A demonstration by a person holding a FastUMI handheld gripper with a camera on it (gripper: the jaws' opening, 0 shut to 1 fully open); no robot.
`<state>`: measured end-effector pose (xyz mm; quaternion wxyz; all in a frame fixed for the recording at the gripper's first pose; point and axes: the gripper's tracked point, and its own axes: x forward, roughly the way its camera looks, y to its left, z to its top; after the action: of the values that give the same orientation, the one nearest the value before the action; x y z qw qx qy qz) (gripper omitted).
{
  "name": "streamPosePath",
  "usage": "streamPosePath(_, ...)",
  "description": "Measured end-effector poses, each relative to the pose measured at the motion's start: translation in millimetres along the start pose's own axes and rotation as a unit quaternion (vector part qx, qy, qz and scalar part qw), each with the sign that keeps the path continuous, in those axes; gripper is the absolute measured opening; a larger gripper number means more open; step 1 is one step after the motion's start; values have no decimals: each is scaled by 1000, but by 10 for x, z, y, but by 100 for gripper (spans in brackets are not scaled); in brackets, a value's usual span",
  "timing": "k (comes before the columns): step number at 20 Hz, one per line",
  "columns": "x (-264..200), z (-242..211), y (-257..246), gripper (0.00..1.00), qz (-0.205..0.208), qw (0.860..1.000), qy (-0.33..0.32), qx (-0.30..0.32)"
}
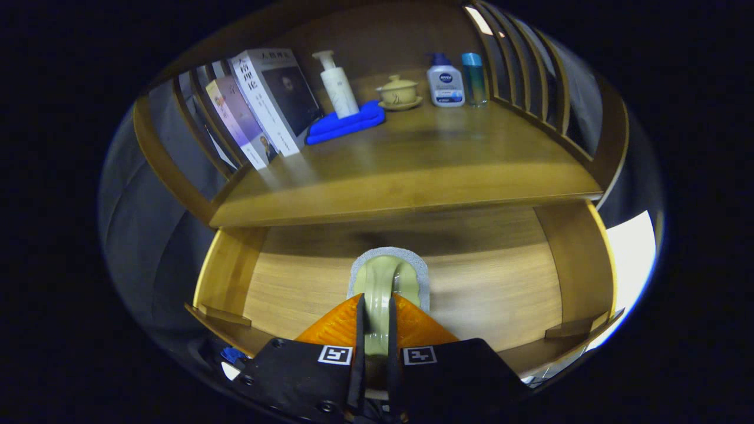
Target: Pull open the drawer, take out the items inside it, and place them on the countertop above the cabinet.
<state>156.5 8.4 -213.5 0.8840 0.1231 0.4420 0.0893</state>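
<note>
hand-held gripper (375, 321) clamped on brush (386, 282), open drawer (489, 277)

Brush (386, 282) in drawer (500, 282), below countertop (412, 171)

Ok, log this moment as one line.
drawer: open | gripper: fingers shut on green brush above drawer | countertop: brush not yet placed

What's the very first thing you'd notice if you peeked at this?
First, the pale green tool with a grey scrubby edge, pinched between the fingers of the hand-held gripper over the open drawer. Next, on the countertop beyond, a bright blue cloth lies under a white pump bottle, beside leaning books.
</note>
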Motion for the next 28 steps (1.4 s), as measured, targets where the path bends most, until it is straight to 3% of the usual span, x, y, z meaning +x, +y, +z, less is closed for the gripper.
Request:
streamPosePath(7, -482, 275, 54, 17, 26, 999, -43, -2)
streamPosePath(12, -548, 690, 178, 17, 19, 997, -68, -23)
streamPosePath(17, -384, 1244, 386, 17, 35, 995, -90, -29)
streamPosePath(22, -162, 1742, 362, 17, 12, 994, -102, -40)
streamPosePath(28, 255, 1981, 324, 17, -4, 995, -90, -39)
